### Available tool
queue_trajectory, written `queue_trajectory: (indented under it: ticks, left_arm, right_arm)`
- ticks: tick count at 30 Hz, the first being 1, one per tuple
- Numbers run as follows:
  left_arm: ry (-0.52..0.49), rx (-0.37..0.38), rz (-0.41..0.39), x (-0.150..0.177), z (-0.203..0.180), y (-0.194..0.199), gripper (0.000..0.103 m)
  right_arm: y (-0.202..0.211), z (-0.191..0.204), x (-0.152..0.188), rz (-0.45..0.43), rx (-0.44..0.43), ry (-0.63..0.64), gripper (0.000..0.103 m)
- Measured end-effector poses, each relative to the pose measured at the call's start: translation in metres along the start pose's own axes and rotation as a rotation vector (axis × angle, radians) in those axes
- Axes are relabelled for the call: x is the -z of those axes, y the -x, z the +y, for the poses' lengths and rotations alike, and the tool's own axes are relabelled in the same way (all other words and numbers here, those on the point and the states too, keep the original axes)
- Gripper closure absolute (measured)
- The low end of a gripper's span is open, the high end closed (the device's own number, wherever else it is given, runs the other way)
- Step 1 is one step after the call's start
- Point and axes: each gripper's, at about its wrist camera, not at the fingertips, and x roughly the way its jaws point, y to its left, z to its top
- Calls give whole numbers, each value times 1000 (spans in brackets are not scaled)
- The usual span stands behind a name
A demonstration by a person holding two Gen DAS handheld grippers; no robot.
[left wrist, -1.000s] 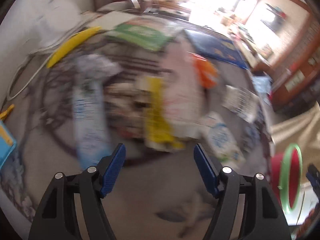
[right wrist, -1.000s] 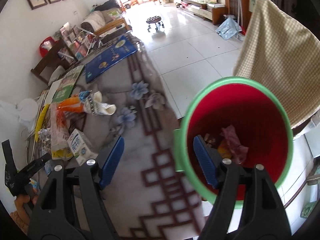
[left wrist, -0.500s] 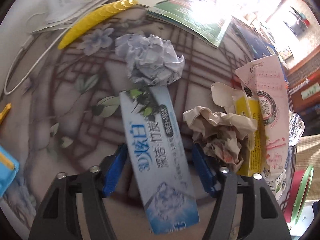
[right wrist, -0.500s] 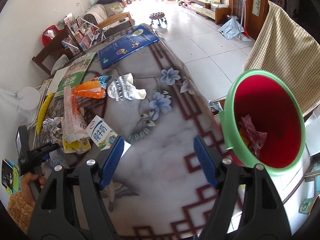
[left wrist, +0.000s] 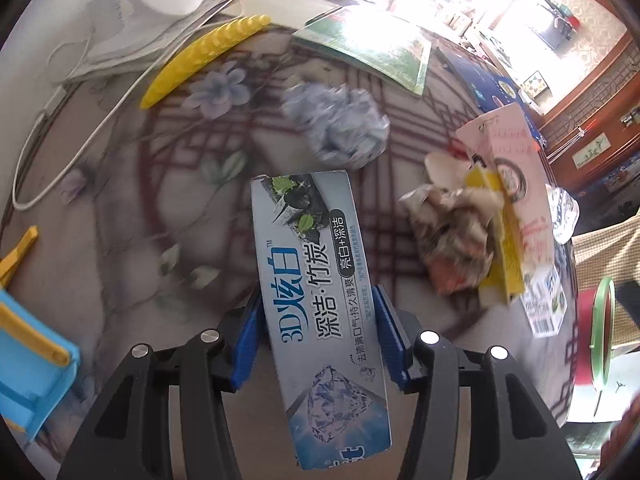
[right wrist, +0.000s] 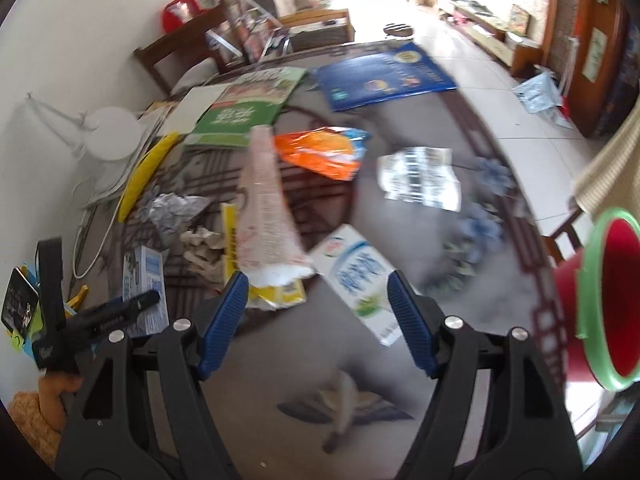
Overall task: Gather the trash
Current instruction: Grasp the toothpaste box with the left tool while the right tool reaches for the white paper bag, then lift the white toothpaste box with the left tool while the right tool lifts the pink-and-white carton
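Observation:
A pale-blue toothpaste box [left wrist: 308, 220] stands sharp between the blue pads of my left gripper [left wrist: 316, 300] while the table behind it blurs. Its jaws are closing, and both pads press the box's sides. Beyond it lie a crumpled grey-blue paper [left wrist: 336, 124], a brown paper wad [left wrist: 452, 232] and a pink wrapper [left wrist: 516, 184]. My right gripper [right wrist: 317, 284] hangs open above the table, empty, with a white milk carton [right wrist: 352, 268] just past its fingertips. The red bin with a green rim [right wrist: 612, 292] stands off the table's right edge.
An orange bag [right wrist: 320, 152] and a black-and-white wrapper [right wrist: 420, 176] lie further back. A green book [right wrist: 244, 112], a blue book [right wrist: 380, 76], a yellow curved piece [left wrist: 200, 60], a white lamp base [right wrist: 108, 136] and its cable [left wrist: 52, 152] crowd the far left.
My left gripper came down over the toothpaste box and its jaws narrowed onto it. My right gripper swung left from above the bin to over the table by the milk carton.

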Motion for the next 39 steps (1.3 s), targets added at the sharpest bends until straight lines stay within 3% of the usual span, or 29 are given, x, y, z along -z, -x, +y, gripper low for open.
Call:
queue_trajectory:
  ticks: [4,11,30,32,35,39]
  left_arm:
    - [20,36,42,12,15,3,53]
    - [1,62,34,20,22,11,53]
    - [16,111,27,3,33,9,52]
    - [19,107,32,3,33,8,52]
    - [22,104,40,4,33,5,52]
    - [21,101,45,5,32,3,52]
  right_arm:
    - [-36,15,-18,35,-12,-20,33]
    - [-80,39,-42,91,-15,22,33]
    - [-118,57,-50,173,14,32,31]
    - [-117,58,-49,167,14,38,35]
    - [-116,59,-48,165,14,52,49]
    - [-113,58,-46,162,6,58,53]
